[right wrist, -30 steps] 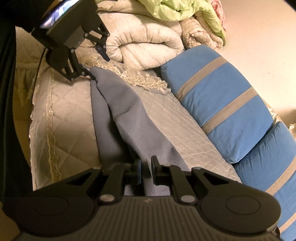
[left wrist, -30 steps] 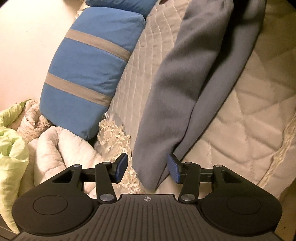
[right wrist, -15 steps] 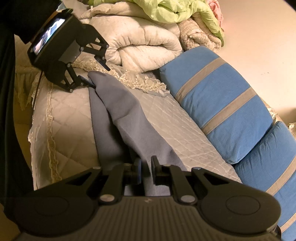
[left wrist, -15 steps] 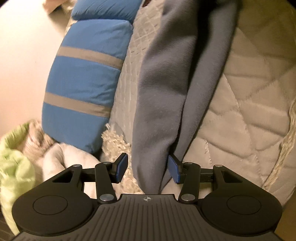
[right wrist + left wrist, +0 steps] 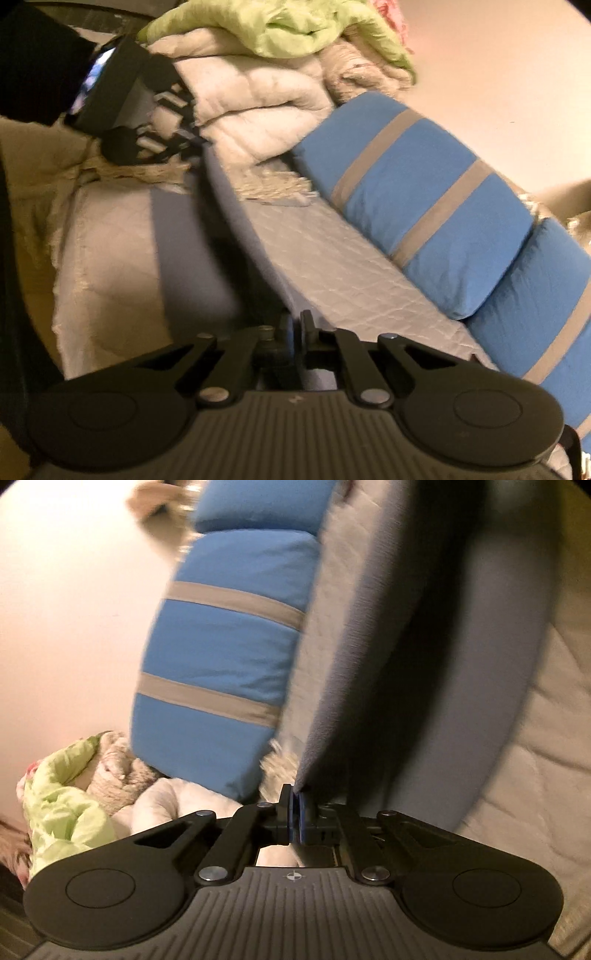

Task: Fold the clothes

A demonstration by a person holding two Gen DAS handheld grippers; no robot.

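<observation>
A long grey garment [image 5: 354,657] is stretched between my two grippers above the quilted bed cover [image 5: 546,746]. In the left wrist view my left gripper [image 5: 294,797] is shut, pinching one end of the cloth between its blue pads. In the right wrist view my right gripper [image 5: 295,325] is shut on the other end of the grey garment [image 5: 255,243]. That same view shows the left gripper [image 5: 195,142] at the far end, clamped on the cloth. The garment hangs folded lengthwise, with a dark shadowed crease under it. Both views are blurred.
Two blue pillows with grey stripes [image 5: 424,199] lie along the wall side of the bed. A rolled white duvet [image 5: 258,99], a knitted beige blanket and a light green cloth [image 5: 280,26] are piled at the bed's end. A dark sleeve [image 5: 40,66] holds the left gripper.
Both grippers have closed on the ends of the grey garment. The left one has lifted its end off the bed, and the cloth now hangs taut between them.
</observation>
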